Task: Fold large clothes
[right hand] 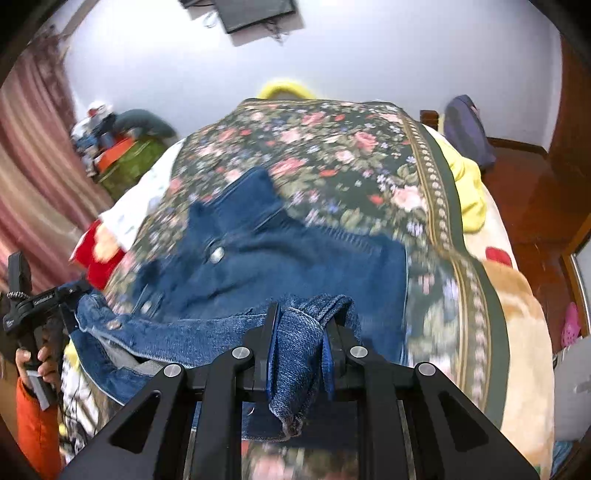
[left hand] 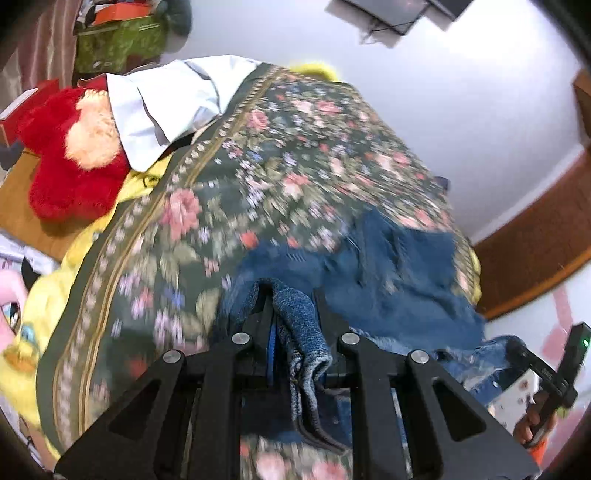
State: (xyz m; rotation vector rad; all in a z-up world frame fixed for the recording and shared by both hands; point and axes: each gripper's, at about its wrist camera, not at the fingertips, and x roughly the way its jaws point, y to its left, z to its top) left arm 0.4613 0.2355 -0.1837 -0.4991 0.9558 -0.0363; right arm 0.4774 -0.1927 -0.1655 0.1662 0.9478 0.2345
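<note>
Blue denim jeans (right hand: 280, 254) lie on a dark floral bedspread (right hand: 332, 155), waist button facing up. My right gripper (right hand: 301, 325) is shut on a bunched denim edge of the jeans near the bed's front. My left gripper (left hand: 291, 295) is shut on another denim edge; the jeans (left hand: 388, 273) spread ahead and to its right on the bedspread (left hand: 266, 166). Each view shows the other gripper: the left one (right hand: 33, 314) at far left, the right one (left hand: 546, 373) at lower right.
A red plush toy (left hand: 70, 162) and a folded white cloth (left hand: 166, 103) lie at the bed's left side. A yellow blanket (right hand: 469, 192) shows under the bedspread. Green boxes (right hand: 129, 162) stand by pink curtains. A TV (right hand: 255, 13) hangs on the wall.
</note>
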